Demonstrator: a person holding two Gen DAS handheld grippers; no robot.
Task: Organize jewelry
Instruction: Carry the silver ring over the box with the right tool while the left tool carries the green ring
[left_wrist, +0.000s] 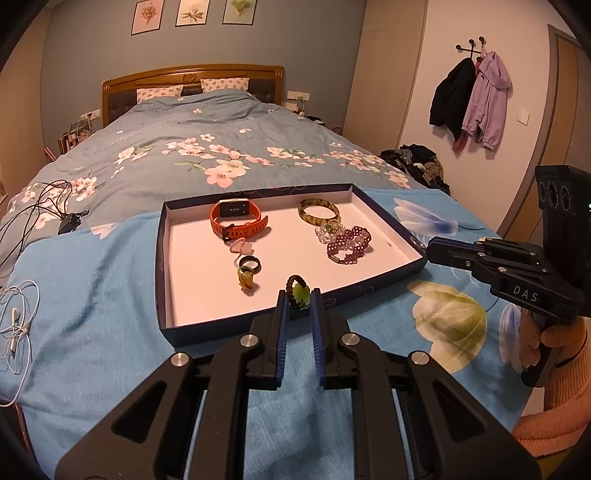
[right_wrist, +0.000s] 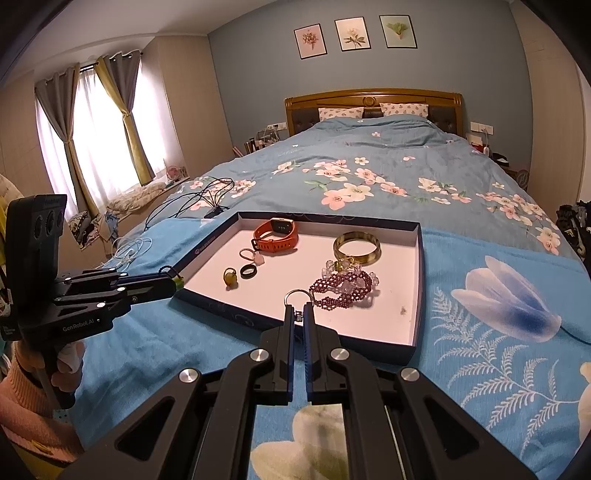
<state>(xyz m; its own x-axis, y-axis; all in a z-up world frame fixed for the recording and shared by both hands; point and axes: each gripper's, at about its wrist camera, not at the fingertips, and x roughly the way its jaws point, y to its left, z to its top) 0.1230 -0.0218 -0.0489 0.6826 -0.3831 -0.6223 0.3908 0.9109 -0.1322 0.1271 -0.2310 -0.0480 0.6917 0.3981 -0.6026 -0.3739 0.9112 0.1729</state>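
In the left wrist view, the left gripper (left_wrist: 299, 300) pinches a green-stone ring (left_wrist: 298, 292) at the near rim of the jewelry tray (left_wrist: 162, 258).

In the right wrist view, the right gripper (right_wrist: 298, 309) clamps a silver ring (right_wrist: 297, 295) above the tray's near edge, beside the garnet bead bracelet (right_wrist: 341, 290).

Blue-grey wall (right_wrist: 258, 74), three framed prints (right_wrist: 354, 35); wooden headboard (right_wrist: 373, 98) — curtained window (right_wrist: 96, 122), daylight

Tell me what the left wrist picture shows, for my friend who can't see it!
The left tool pinches a green-stone ring over the near edge of a shallow box on a blue bedspread. Inside lie an orange watch, a bangle, beaded bracelets and small rings.
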